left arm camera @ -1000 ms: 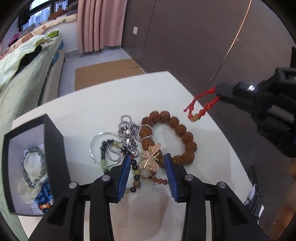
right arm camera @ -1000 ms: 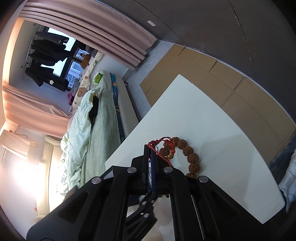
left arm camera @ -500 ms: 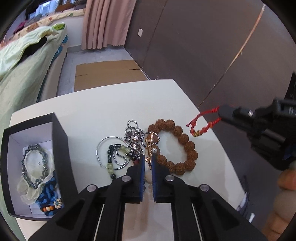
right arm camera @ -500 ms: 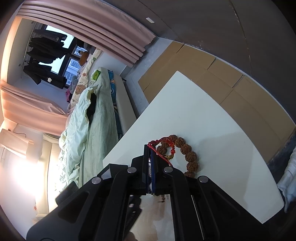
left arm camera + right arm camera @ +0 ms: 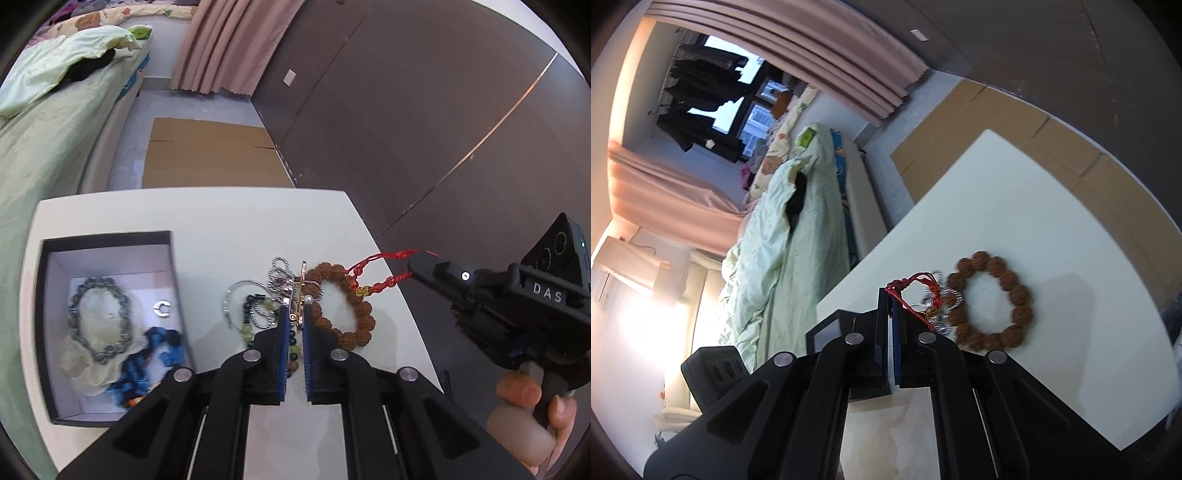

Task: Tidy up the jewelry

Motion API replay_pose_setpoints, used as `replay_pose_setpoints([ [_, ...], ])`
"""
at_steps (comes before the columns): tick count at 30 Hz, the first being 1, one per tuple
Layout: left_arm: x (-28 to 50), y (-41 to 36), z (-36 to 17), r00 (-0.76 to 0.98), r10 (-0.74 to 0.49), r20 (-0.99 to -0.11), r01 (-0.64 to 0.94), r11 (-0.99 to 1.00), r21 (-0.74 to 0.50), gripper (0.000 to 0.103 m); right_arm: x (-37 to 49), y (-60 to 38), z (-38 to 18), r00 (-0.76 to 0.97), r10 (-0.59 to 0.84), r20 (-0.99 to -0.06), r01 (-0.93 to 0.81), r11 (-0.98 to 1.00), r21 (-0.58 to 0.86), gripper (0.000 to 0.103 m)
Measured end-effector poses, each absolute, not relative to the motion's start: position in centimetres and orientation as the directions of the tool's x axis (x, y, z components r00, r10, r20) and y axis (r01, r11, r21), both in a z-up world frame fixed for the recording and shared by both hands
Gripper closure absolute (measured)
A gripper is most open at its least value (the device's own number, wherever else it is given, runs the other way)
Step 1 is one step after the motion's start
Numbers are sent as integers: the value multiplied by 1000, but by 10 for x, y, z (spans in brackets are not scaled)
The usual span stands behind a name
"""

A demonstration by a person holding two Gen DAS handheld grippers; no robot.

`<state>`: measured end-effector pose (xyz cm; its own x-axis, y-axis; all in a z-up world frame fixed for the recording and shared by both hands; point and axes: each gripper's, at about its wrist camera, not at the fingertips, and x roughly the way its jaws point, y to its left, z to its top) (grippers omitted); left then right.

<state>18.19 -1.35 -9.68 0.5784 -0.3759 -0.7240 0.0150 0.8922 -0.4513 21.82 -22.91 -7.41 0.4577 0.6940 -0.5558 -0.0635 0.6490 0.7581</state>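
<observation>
Brooch edge-on in left fingers, long axis pointing away.

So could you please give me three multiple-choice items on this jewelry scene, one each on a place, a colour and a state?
1. Where is the grey bead bracelet?
A. In the black box
B. On the bed
C. In the right claw

2. What colour is the cord held by the right claw?
A. Blue
B. Red
C. White

3. What is the left claw doing?
A. Open over the table
B. Shut on nothing
C. Shut on the gold clip

Answers: 1 A, the bracelet lies on the box's white lining. 2 B, the knotted cord is red in both views. 3 C, the clip stands edge-on between the blue pads.
</observation>
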Motion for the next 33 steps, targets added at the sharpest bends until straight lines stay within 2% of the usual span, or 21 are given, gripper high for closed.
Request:
replay_pose_setpoints([
  [19, 132, 58, -64, 673, -235, -702, -106, 908, -405, 98, 193, -177, -66, 425, 747, -511, -167, 619, 767, 99],
  [21, 130, 62, -64, 671, -221, -708, -125, 907, -402, 94, 191, -172, -66, 421, 752, -507, -174, 616, 768, 99],
  [23, 126, 69, -65, 679, -214, -703, -146, 898, -415, 83, 188, -167, -66, 416, 759, -501, -184, 610, 771, 99],
  [33, 116, 88, -55, 698, -185, -692, -182, 889, -421, 83, 179, -139, -64, 385, 796, -467, -243, 576, 781, 99],
])
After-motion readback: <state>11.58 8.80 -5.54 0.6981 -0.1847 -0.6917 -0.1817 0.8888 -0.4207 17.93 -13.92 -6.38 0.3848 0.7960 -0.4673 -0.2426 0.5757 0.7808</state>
